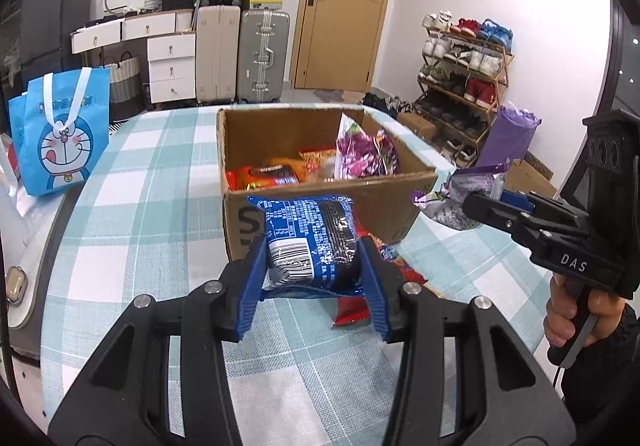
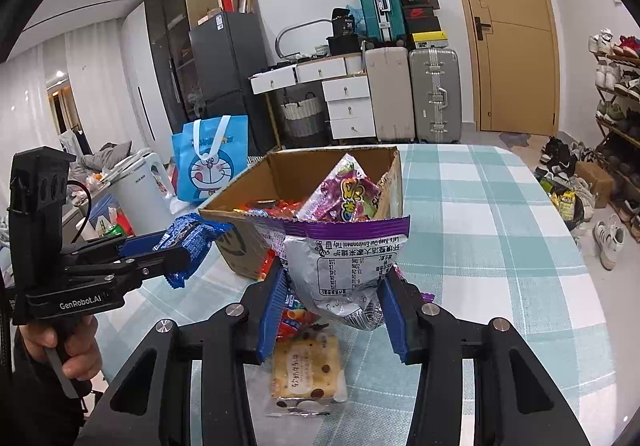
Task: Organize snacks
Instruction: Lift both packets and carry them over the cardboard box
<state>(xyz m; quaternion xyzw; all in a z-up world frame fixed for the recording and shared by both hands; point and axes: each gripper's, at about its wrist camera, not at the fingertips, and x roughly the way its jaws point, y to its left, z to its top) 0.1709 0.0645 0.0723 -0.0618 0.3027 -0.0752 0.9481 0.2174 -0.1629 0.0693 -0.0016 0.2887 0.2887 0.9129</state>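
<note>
My left gripper (image 1: 314, 266) is shut on a blue snack packet (image 1: 310, 240), held above the checked tablecloth just in front of the cardboard box (image 1: 320, 202). The right gripper (image 2: 334, 294) is shut on a silver and purple snack bag (image 2: 340, 266), lifted near the box's (image 2: 240, 246) front corner. Inside the box lie several snacks, among them a purple bag (image 1: 366, 154) and orange and red packets (image 1: 264, 174). On the cloth beneath the right gripper lies a cracker packet (image 2: 306, 374) and a red packet (image 2: 292, 320). A red packet (image 1: 352, 310) also lies under the left gripper.
A blue cartoon tote bag (image 1: 62, 134) stands at the table's left edge. Suitcases (image 1: 244, 54), white drawers (image 1: 170, 62) and a wooden door (image 1: 344, 6) are behind the table. A shoe rack (image 1: 464, 74) stands at the right. A hand (image 1: 576, 314) holds the right gripper's handle.
</note>
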